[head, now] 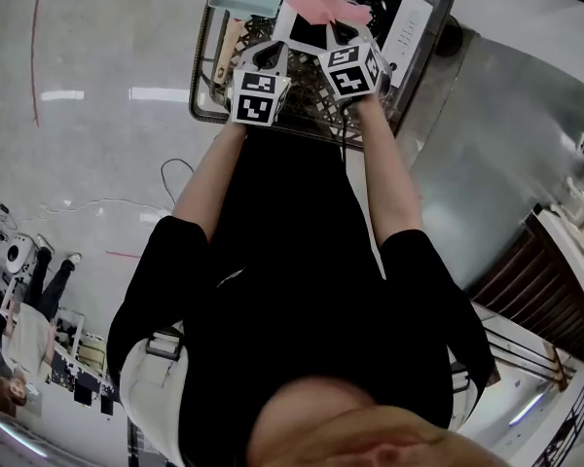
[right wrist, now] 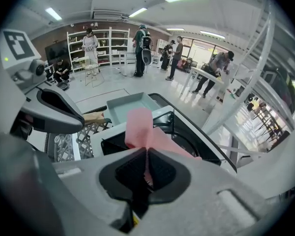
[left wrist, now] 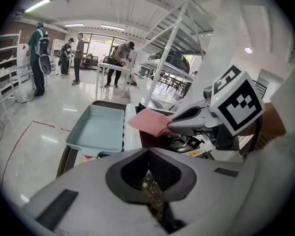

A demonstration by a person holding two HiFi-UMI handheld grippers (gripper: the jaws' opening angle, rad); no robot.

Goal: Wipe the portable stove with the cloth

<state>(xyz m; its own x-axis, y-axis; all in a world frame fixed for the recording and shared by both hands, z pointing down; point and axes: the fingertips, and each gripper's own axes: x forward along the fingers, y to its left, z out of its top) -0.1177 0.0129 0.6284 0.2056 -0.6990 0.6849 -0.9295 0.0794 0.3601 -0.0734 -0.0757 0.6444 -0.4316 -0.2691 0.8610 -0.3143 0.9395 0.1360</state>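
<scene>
The portable stove (head: 410, 19), a white body with a black top, lies in a wire basket (head: 206, 78) below me. My right gripper (right wrist: 146, 151) is shut on a pink cloth (right wrist: 139, 126), which sticks up between the jaws just above the stove's black top (right wrist: 189, 142). In the head view the cloth (head: 327, 9) hangs over the stove, held by my right gripper (head: 337, 29). My left gripper (left wrist: 148, 151) is shut with nothing in it, close beside the right one and over the basket. From the left gripper view I see the right gripper (left wrist: 173, 125) holding the cloth (left wrist: 148, 120).
A pale blue tray (left wrist: 99, 127) rests in the basket to the left of the stove. A grey counter (head: 511, 134) runs along the right. Several people stand by shelves and tables far across the shiny floor.
</scene>
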